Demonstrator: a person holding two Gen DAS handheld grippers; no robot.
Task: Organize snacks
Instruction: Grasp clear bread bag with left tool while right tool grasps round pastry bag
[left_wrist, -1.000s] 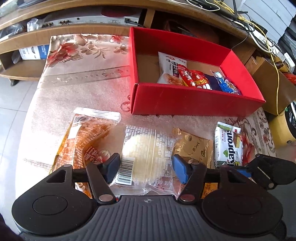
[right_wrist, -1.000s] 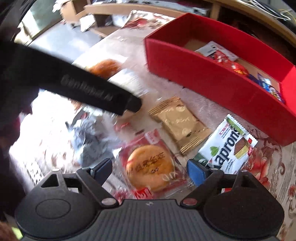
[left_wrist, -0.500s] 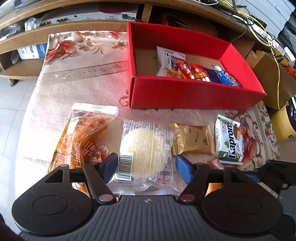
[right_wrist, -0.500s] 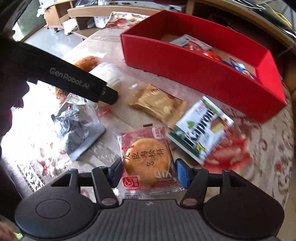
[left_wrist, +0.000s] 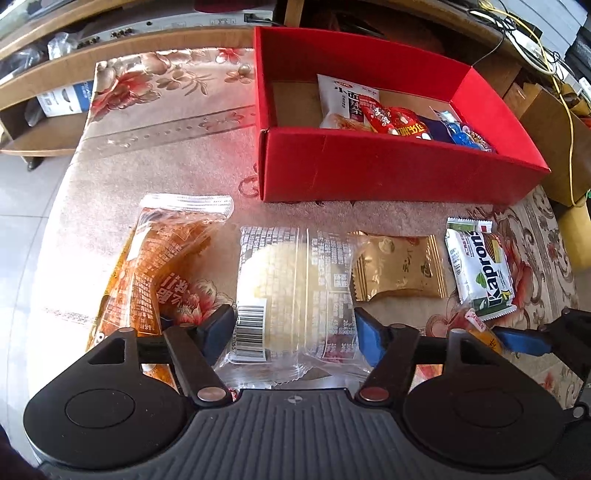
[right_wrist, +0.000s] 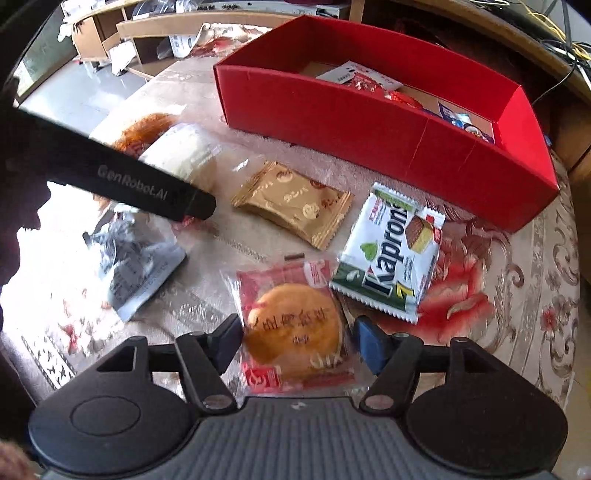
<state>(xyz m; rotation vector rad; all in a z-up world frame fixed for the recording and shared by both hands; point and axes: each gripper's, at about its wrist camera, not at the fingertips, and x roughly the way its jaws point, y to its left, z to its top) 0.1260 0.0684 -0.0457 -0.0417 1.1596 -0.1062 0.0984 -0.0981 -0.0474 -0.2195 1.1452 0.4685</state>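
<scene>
Straddling the clear-wrapped bun (left_wrist: 273, 291) at lower centre of the left view: left gripper (left_wrist: 295, 332) half spread, just narrowed, pads at the film's edges, no visible squeeze. Risks pinching only slack film and dropping it short of the red box (left_wrist: 388, 173), upper right. Right view, lower centre: right gripper (right_wrist: 297, 343) just widened around the red-wrapped cake (right_wrist: 295, 325), not gripping; could lose it or snag the Kaprons wafer (right_wrist: 391, 254) just beside.
</scene>
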